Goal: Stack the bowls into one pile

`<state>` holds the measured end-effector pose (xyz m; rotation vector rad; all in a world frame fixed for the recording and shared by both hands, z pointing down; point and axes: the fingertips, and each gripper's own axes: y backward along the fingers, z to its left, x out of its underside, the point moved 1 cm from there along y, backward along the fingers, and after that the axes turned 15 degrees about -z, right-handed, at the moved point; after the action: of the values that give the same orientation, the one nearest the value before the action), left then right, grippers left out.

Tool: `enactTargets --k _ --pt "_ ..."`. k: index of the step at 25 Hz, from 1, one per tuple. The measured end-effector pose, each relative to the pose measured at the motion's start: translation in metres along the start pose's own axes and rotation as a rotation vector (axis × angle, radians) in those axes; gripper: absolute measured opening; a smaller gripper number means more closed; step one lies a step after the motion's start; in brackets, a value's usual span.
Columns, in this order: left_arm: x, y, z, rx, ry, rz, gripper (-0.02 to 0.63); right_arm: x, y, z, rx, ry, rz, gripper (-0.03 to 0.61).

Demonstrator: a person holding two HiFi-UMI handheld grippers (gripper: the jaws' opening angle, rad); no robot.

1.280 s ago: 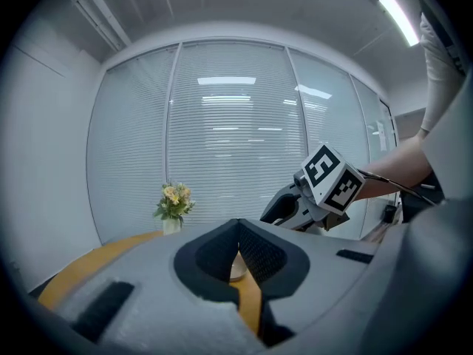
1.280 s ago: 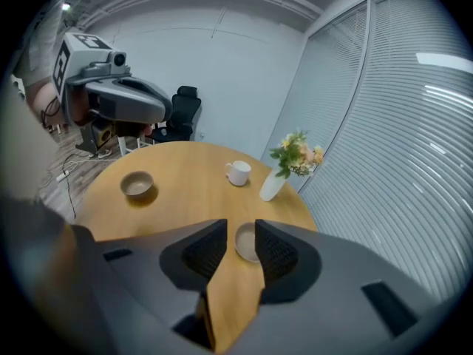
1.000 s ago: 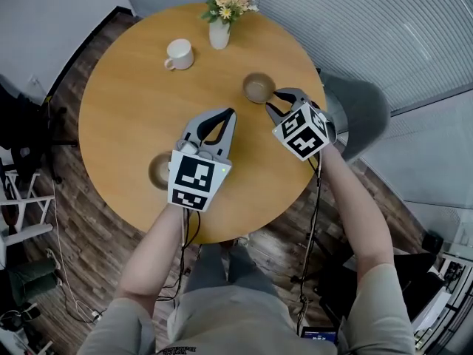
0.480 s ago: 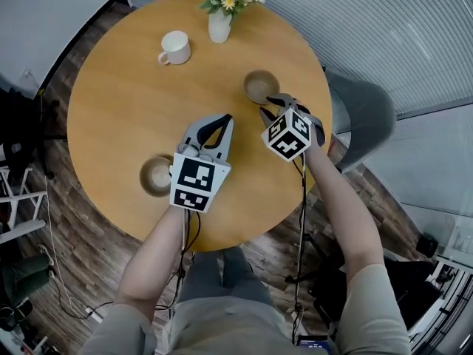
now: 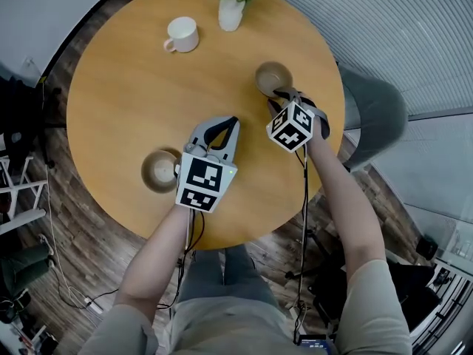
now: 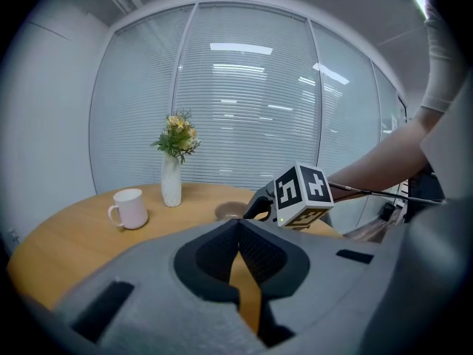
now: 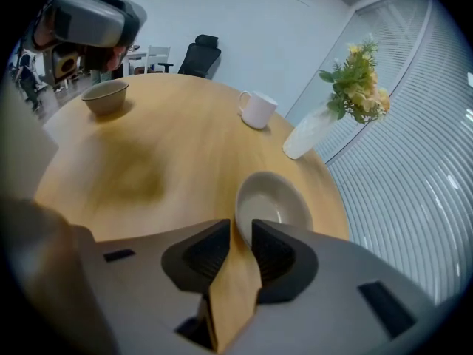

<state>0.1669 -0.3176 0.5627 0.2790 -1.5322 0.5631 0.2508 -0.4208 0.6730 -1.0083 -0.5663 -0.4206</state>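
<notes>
Across the head view spreads a round wooden table [image 5: 118, 87], with both grippers over its near half. The left gripper [image 5: 234, 120] has its jaw tips pressed together with nothing between them. It sits just right of the left bowl [image 5: 160, 171], which stands upright by the near-left edge. The right gripper [image 7: 240, 225] tilts down at the right bowl [image 7: 273, 202]. Its jaws have just been closing yet stand apart, and the bowl's near rim lies in the gap with no pad visibly pressing it. A vase [image 5: 230, 12] of flowers and a white mug [image 5: 182, 34] stand at the far side, well apart from both bowls.
</notes>
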Motion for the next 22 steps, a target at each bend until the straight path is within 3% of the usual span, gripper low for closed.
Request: enactTargets --k 10,22 --pt "0.006 0.001 -0.003 -0.001 0.01 0.013 0.018 0.0 -0.002 0.002 0.019 0.049 0.035 0.035" --pt "-0.021 0.005 0.002 -0.015 -0.016 -0.019 0.018 -0.03 0.046 -0.022 0.102 -0.051 -0.058 0.033"
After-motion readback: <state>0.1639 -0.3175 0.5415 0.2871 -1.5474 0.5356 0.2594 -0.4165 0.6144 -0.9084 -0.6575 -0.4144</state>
